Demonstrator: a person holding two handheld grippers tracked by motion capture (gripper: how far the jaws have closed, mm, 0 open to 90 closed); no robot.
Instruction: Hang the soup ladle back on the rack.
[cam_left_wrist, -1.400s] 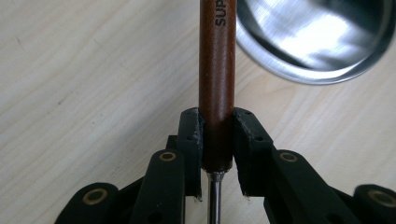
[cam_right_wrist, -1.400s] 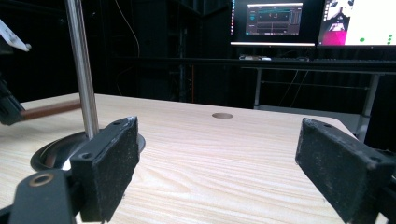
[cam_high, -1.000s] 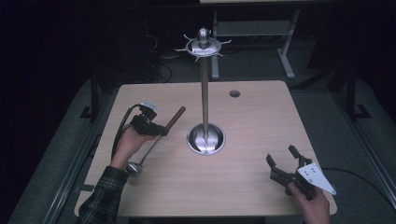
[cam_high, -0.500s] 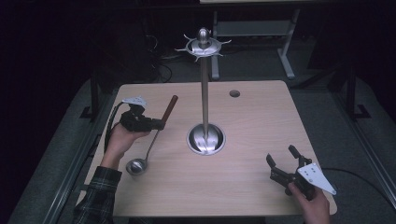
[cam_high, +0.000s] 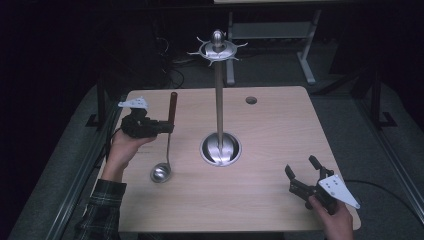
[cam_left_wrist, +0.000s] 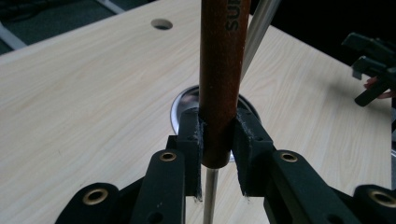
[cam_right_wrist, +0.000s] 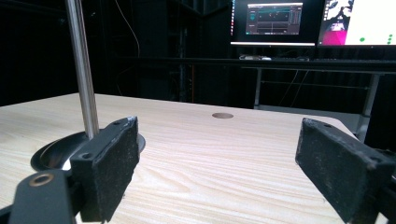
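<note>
A ladle with a brown wooden handle (cam_high: 172, 107) and a steel bowl (cam_high: 161, 173) hangs upright over the table's left side. My left gripper (cam_high: 167, 128) is shut on the lower end of that handle (cam_left_wrist: 223, 74), with the thin steel shaft running down below the jaws. A tall steel stand (cam_high: 219, 100) rises from a round base (cam_high: 220, 149) at mid-table and ends in a ring of hooks (cam_high: 217, 51). My right gripper (cam_high: 301, 172) stands open near the front right corner, nothing between its pads (cam_right_wrist: 108, 165). The stand's pole (cam_right_wrist: 82, 65) is left of it.
The light wooden table (cam_high: 270, 125) has a round cable hole (cam_high: 251, 100) near its back edge. Metal frames and cables lie on the dark floor behind. Lit monitors (cam_right_wrist: 273, 21) stand beyond the table's far side in the right gripper view.
My left gripper has lifted and turned the ladle from lying flat to hanging upright, handle up, and shifted toward the table's back left. The right gripper has stayed still.
</note>
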